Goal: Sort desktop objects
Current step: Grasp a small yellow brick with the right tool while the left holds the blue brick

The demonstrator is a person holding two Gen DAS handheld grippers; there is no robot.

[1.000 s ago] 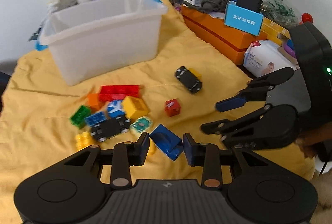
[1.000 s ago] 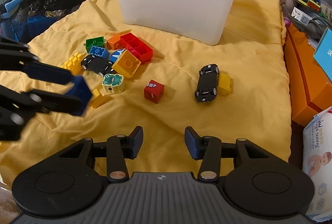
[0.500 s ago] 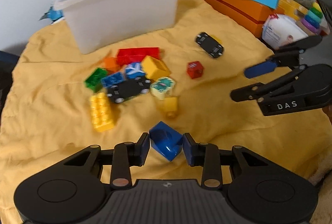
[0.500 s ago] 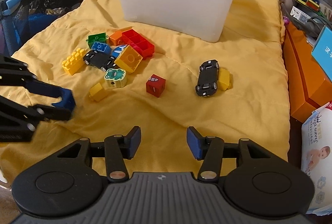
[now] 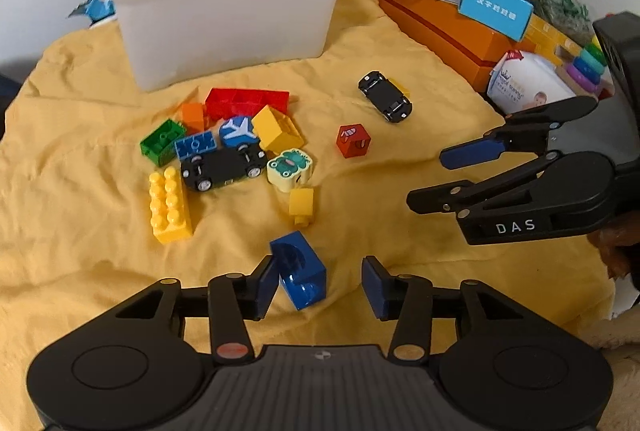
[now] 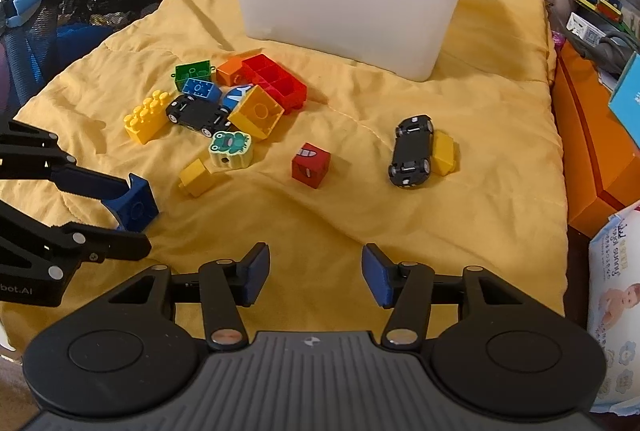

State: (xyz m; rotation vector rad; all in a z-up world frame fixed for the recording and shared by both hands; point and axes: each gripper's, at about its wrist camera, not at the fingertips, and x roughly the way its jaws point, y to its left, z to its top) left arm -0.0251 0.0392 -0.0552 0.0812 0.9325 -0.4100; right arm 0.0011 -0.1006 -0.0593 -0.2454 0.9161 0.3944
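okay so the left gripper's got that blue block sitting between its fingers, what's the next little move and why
Probably shut the left gripper on the blue block. The block lies on the yellow cloth against one finger, with a clear gap to the other, so nothing grips it yet. Once held, it could be lifted toward the white bin behind the pile. The right gripper is open over bare cloth.

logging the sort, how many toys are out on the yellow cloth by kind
Plastic building bricks: 9, among them the blue arch brick and the long red brick
Black toy cars: 2
Printed toy cubes: 1
Frog-face blocks: 1
Total: 13
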